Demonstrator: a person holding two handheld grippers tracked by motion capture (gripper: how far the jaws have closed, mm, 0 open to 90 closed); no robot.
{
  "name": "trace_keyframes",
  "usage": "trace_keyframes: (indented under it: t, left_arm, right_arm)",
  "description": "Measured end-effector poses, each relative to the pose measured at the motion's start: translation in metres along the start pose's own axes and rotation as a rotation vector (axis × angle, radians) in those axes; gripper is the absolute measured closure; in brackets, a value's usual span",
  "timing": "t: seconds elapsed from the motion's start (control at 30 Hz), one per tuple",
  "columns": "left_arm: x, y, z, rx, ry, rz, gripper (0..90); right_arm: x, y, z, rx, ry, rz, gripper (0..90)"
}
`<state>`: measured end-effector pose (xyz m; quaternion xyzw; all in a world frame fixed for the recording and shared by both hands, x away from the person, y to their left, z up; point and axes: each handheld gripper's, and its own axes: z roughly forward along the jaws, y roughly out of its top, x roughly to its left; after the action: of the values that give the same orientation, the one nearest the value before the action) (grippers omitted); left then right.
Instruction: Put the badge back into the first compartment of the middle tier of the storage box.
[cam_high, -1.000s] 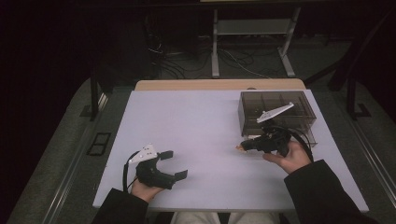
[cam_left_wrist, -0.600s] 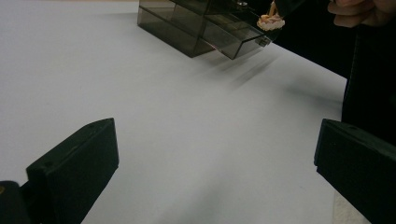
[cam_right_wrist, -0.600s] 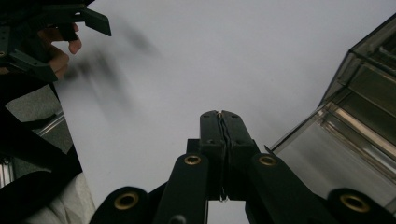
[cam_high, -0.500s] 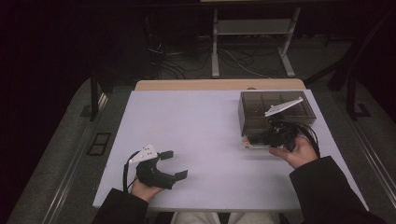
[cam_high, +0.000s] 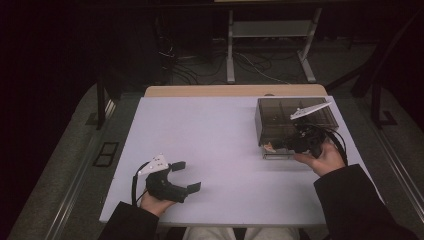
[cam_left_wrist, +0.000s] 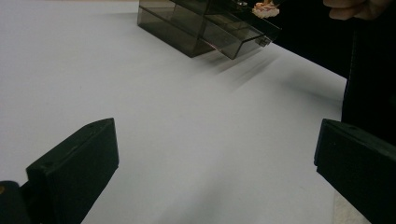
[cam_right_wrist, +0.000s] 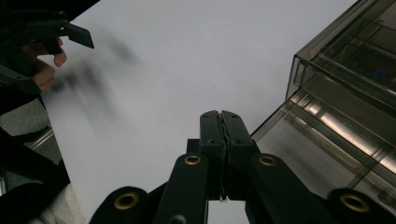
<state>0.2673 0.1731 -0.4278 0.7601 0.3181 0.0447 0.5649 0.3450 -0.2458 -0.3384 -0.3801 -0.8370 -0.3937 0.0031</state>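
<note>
A smoky clear drawer box (cam_high: 280, 120) stands at the table's right, with one low drawer (cam_high: 278, 155) pulled out toward me. My right gripper (cam_high: 278, 145) hovers at that drawer's front, its jaws pressed together (cam_right_wrist: 219, 116). A small orange-and-white piece (cam_high: 270, 146) sits at its tip, and it shows above the open drawer (cam_left_wrist: 247, 39) as the same piece (cam_left_wrist: 265, 9). My left gripper (cam_high: 189, 175) rests near the front left of the table, open with nothing between its jaws (cam_left_wrist: 215, 158).
The white table (cam_high: 210, 130) is bare between the two grippers. A tan strip (cam_high: 235, 91) borders its far edge. Desk legs and cables (cam_high: 260, 65) lie on the dark floor behind.
My right gripper has carried the small piece away from me and to the right, up to the box's open drawer. The left gripper has stayed put.
</note>
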Motion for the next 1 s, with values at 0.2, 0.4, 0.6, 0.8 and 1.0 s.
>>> trace_keyframes:
  t: [0.2,0.4,0.6,0.8,1.0]
  left_arm:
    - [0.0,0.0,0.0,0.001,-0.002,0.0,0.0]
    - [0.0,0.0,0.0,0.001,-0.003,0.0,0.0]
    - [0.0,0.0,0.0,0.001,-0.002,0.0,0.0]
    - [0.0,0.0,0.0,0.0,-0.002,0.0,0.0]
    - [0.0,0.0,0.0,0.0,-0.001,0.0,0.0]
  right_arm:
    - [-0.005,-0.001,-0.003,-0.015,-0.006,0.013,87.6]
    - [-0.012,-0.002,-0.006,-0.03,-0.012,0.026,87.6]
    - [-0.018,-0.003,-0.009,-0.039,-0.019,0.041,87.6]
    - [-0.025,-0.006,-0.011,-0.05,-0.025,0.055,87.6]
    - [-0.032,-0.009,-0.014,-0.058,-0.032,0.074,87.6]
